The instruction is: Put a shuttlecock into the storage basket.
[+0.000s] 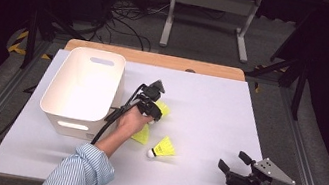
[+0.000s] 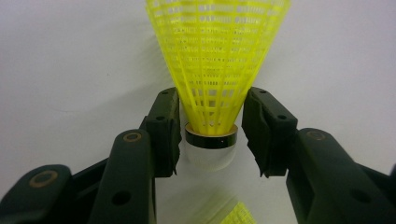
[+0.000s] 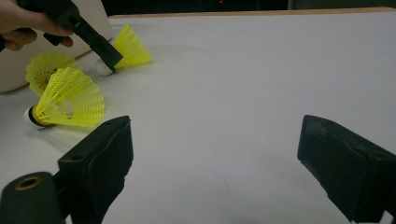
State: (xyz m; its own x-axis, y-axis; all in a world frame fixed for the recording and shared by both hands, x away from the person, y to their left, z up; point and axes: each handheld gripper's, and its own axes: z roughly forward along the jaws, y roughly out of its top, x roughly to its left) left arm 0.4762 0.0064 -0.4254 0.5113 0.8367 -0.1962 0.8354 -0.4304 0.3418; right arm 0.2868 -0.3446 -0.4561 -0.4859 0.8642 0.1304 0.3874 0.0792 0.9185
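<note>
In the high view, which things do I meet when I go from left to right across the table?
White plastic bin → left tool at a yellow plastic shuttlecock → another yellow shuttlecock with a white cork → right tool.

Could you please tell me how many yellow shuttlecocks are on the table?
3. One shuttlecock lies between the left gripper's jaws beside the white bin; a second is partly under that hand; a third lies nearer mid-table. The bin's inside may hide more.

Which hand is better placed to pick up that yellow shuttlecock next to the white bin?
Left. The left gripper already straddles the shuttlecock, jaws either side of its base. The right gripper sits apart, open over bare table.
</note>
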